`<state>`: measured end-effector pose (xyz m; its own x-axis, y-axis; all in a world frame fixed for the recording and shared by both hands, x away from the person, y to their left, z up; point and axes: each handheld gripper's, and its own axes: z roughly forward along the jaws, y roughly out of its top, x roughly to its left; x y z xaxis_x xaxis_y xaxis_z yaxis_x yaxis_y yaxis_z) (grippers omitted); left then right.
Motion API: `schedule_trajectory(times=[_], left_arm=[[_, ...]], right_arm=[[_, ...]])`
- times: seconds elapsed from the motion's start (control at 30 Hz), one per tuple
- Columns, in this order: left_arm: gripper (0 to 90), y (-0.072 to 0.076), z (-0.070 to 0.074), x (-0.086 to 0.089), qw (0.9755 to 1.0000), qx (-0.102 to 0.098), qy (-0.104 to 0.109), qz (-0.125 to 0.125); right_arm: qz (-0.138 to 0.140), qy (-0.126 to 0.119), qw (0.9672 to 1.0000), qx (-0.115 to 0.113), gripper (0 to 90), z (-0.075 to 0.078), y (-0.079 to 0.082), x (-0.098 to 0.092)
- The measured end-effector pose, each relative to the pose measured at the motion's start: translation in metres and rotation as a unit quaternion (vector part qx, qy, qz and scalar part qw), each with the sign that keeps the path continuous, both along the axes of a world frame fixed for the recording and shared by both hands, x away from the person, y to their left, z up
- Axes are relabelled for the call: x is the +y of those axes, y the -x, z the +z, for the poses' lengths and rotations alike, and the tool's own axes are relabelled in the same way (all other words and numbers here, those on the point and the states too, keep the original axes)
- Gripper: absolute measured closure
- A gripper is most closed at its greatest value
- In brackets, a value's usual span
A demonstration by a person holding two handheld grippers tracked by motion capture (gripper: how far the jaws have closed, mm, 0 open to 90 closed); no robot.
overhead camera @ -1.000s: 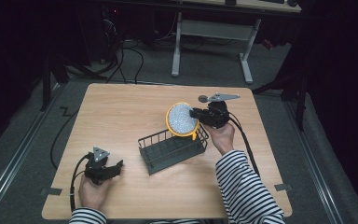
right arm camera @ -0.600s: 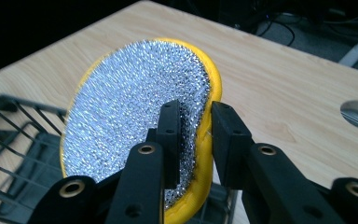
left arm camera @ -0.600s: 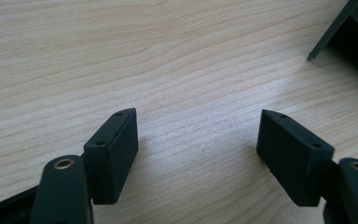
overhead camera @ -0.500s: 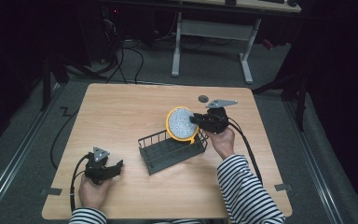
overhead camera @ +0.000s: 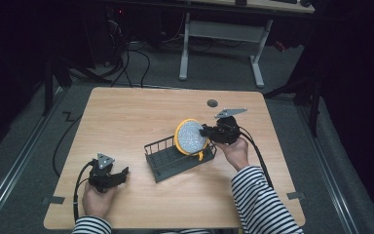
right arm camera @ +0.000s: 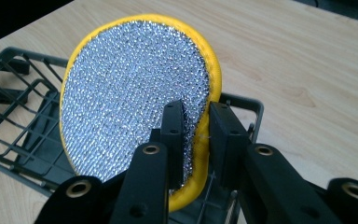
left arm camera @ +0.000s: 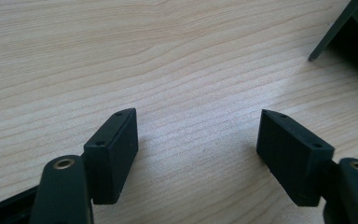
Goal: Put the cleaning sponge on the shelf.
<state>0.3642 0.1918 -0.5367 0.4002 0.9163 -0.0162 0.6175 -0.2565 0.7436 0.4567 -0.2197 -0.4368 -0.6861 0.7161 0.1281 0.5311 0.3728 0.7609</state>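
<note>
The right gripper (overhead camera: 205, 131) is clamped on the edge of a yellow-rimmed scouring pad (overhead camera: 191, 137), held upright over the right end of the wire rack (overhead camera: 173, 160). Against a second ago, the pad has come lower and nearer the rack (placement appears imminent). The left gripper (overhead camera: 121, 174), jaws apart and empty, rests on the bench (overhead camera: 126, 117) left of the rack.
</note>
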Motion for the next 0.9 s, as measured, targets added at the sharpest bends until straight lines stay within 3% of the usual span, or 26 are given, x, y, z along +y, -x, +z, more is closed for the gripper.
schedule_trajectory(times=[0.27,0.4,0.63,0.73,0.8,0.9], left_arm=[[29.8,0.0,0.0,0.0,1.0,0.0,0.0,0.0],[29.7,0.0,0.0,0.0,1.0,0.0,0.0,0.0],[29.8,0.0,0.0,0.0,1.0,0.0,0.0,0.0],[29.7,0.0,0.0,0.0001,1.0,0.0,0.0,0.0],[29.3,0.0001,0.0,0.0,1.0,0.0,0.0,0.0],[29.3,0.0003,-0.0001,-0.0001,1.0,-0.001,0.0,0.0]], right_arm=[[0.001,0.024,0.9997,0.0,76.8,-0.0034,0.0016,0.0033],[0.0,0.01,0.9998,0.019,76.7,-0.0056,0.0,0.0],[-0.003,0.01,0.9997,0.024,72.2,-0.0059,0.0004,-0.0018],[-0.007,0.005,0.9996,0.026,66.3,-0.0044,0.0002,-0.0019],[-0.007,-0.006,0.9995,0.03,55.8,-0.0025,0.002,-0.0004],[-0.006,-0.002,0.9997,0.025,50.3,-0.001,0.0043,0.0016]])
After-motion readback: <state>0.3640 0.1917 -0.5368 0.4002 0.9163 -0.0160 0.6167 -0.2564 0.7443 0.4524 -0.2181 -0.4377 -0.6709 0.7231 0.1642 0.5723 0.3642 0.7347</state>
